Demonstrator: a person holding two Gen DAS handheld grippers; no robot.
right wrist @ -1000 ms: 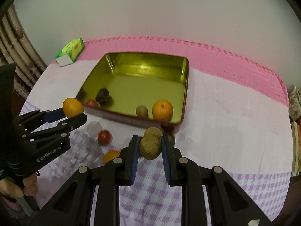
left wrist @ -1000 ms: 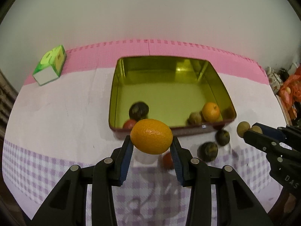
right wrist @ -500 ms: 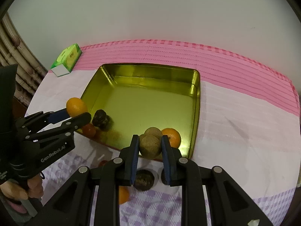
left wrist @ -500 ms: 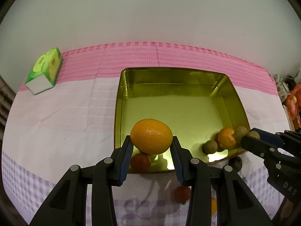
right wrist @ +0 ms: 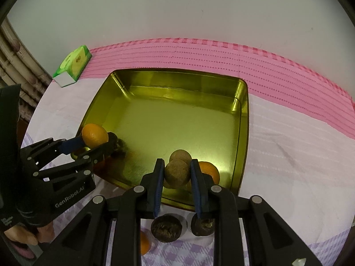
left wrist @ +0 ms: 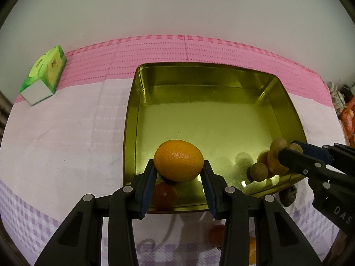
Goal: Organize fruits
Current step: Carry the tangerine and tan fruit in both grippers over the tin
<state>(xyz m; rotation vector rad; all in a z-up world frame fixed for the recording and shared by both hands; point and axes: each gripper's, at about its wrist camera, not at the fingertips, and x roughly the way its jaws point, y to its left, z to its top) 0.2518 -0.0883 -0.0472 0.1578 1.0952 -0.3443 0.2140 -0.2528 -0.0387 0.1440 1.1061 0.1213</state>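
Orange | left claw is gripping it over the tin near edge, six o'clock | right claw is clamping a brown fruit | lowering both before releasing is looking wisest, avoiding rolling.

From the right wrist view I read "GenRobot.AI" in white on the black body of the left gripper. From the left wrist view, the right gripper shows only "DAS" at the frame edge. The print on the green box is too small to read.
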